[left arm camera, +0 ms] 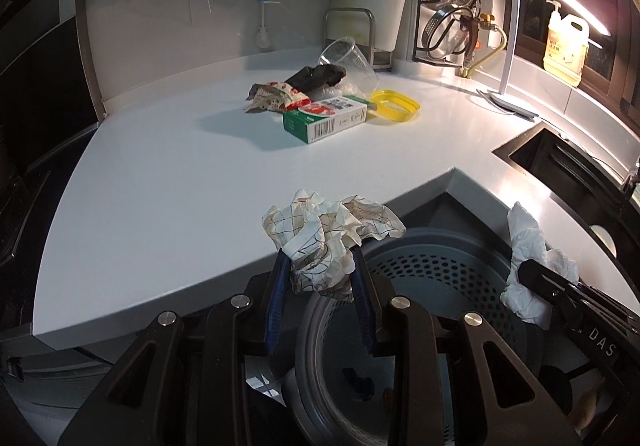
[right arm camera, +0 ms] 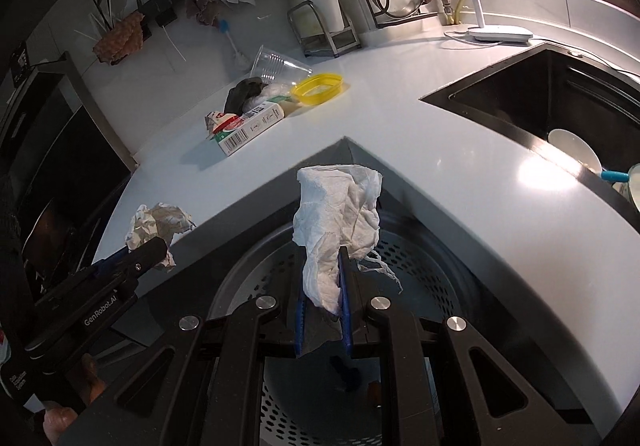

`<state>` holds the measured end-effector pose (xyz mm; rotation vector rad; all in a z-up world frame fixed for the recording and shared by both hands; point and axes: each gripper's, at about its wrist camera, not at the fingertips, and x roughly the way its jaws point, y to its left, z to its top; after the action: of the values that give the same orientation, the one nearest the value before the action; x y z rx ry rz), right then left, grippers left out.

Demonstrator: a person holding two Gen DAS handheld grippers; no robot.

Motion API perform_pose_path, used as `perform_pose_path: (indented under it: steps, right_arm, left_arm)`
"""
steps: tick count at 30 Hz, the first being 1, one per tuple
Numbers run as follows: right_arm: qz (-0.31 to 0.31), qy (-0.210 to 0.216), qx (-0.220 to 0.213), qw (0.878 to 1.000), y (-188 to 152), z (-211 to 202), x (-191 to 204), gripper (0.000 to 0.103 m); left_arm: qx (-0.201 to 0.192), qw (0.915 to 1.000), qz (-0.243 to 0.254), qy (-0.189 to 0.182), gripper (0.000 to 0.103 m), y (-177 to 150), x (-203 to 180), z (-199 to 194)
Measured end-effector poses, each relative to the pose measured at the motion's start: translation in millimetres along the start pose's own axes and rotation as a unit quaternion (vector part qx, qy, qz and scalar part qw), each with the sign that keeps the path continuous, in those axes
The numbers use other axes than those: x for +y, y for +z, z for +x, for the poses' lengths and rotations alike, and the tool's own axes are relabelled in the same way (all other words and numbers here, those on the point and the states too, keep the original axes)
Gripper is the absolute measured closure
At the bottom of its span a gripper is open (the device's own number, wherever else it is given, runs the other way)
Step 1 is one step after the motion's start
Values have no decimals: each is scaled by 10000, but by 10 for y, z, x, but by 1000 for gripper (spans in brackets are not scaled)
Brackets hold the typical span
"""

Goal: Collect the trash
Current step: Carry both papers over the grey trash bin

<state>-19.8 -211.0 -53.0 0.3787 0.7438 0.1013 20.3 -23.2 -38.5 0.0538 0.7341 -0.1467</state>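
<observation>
My left gripper (left arm camera: 320,266) is shut on a crumpled printed paper ball (left arm camera: 332,234) and holds it over the near rim of a grey perforated trash bin (left arm camera: 440,270) below the counter's notch. My right gripper (right arm camera: 324,282) is shut on a white crumpled tissue (right arm camera: 340,214), held above the same bin (right arm camera: 420,270). Each gripper shows in the other's view: the right one (left arm camera: 536,278) with its tissue (left arm camera: 528,246), the left one (right arm camera: 148,250) with its paper ball (right arm camera: 160,222). Dark scraps lie at the bin's bottom.
On the white counter (left arm camera: 180,174) lies a pile: a green and white carton (left arm camera: 324,118), a red printed wrapper (left arm camera: 276,96), a dark rag (left arm camera: 320,76), a tipped clear plastic cup (left arm camera: 348,58) and a yellow lid (left arm camera: 394,104). A black sink (right arm camera: 540,102) with dishes is right.
</observation>
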Motion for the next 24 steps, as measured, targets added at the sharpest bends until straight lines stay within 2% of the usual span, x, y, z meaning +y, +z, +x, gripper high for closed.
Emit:
perform_pose_path:
  steps: [11,24]
  right_arm:
    - [35,-104,320,9994,-411,54,-33,89]
    - [49,-175,467,9987,-484,85,-36,85]
  left_arm:
    - [303,9994,114,-139,72,-302,-9,44]
    - [496,9979,135,-386,70,-363,-66,105]
